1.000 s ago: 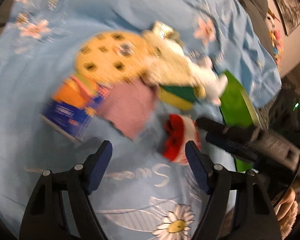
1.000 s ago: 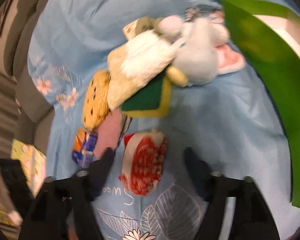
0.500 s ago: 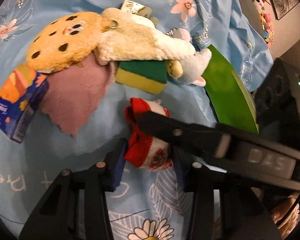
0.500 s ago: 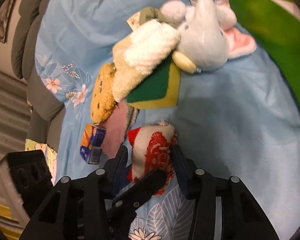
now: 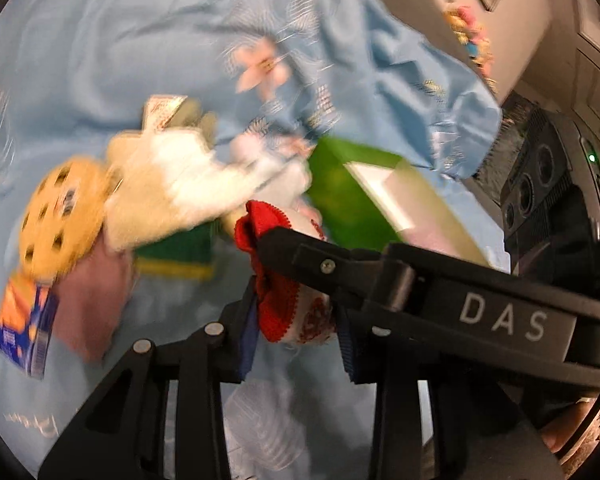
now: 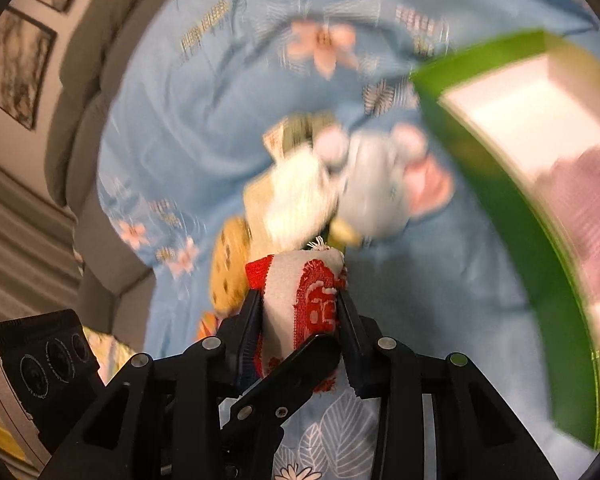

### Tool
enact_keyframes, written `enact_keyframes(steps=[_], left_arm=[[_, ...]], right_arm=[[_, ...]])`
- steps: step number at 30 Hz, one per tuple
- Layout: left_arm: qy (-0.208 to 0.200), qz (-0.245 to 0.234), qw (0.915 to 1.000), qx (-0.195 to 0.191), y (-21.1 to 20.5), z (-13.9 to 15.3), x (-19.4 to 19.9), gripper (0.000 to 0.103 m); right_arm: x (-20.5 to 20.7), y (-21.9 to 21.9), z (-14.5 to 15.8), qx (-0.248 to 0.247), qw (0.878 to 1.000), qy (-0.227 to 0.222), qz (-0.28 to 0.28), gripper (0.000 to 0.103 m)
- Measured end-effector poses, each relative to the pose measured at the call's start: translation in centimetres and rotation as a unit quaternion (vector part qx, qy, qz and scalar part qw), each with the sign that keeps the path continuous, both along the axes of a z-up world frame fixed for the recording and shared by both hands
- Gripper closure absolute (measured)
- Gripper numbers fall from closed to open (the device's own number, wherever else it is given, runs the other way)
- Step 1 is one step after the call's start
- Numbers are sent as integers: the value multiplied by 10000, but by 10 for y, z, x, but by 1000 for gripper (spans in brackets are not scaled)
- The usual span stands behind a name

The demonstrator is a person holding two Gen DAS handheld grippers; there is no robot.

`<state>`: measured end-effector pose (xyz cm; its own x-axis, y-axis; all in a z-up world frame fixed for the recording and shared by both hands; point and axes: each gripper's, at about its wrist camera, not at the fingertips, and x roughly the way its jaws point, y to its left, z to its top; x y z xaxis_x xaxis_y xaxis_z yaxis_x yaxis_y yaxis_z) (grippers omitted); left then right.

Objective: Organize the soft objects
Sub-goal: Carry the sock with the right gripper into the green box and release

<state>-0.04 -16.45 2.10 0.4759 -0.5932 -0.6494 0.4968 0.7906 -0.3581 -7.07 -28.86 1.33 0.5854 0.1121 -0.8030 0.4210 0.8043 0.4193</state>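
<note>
Red-and-white pouch, soft, woven pattern: pinched by both grippers at once, lifted clear of the blue floral bedspread. Right gripper: fingers drawn in narrow, pads pressed on the pouch's two sides; they have just been closing, pouch between them. Left gripper: fingers likewise narrow and just been closing, gripping the pouch's red-trimmed lower end. One finger of the right gripper crosses the left view in front, hiding part of the pouch.

Beyond the pouch, a heap on the bedspread: cream plush, cookie-shaped plush with dark spots, green-and-yellow sponge partly under the cream plush, pink cloth, orange-and-blue packet toward the left edge of the bed. Pale blue plush with pink parts leans on the cream one.

Green box, open, pale inside, at the right side of the bed; something pinkish inside, too blurred to name. Both views motion-smeared; the heap's outlines are soft. A small tag or card behind the cream plush cannot be read.
</note>
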Motion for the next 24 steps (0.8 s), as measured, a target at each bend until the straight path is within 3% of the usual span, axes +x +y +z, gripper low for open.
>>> enact_keyframes(steps=[7,13,24], left_arm=[[-467,-532,9975,-29,-54,28,-4,71],[-609,-994,9932,54,-100,34,-10,71],[-280,-1841,9825,-33,-168,10,-6,70]], right_arm=[[-28,-32,48,-216,9965,-607,-531,64],[-55,-66,65,-384,9905,-799,-1054,64],[-90,-121,66,-730,9758,-396,-2025,64]])
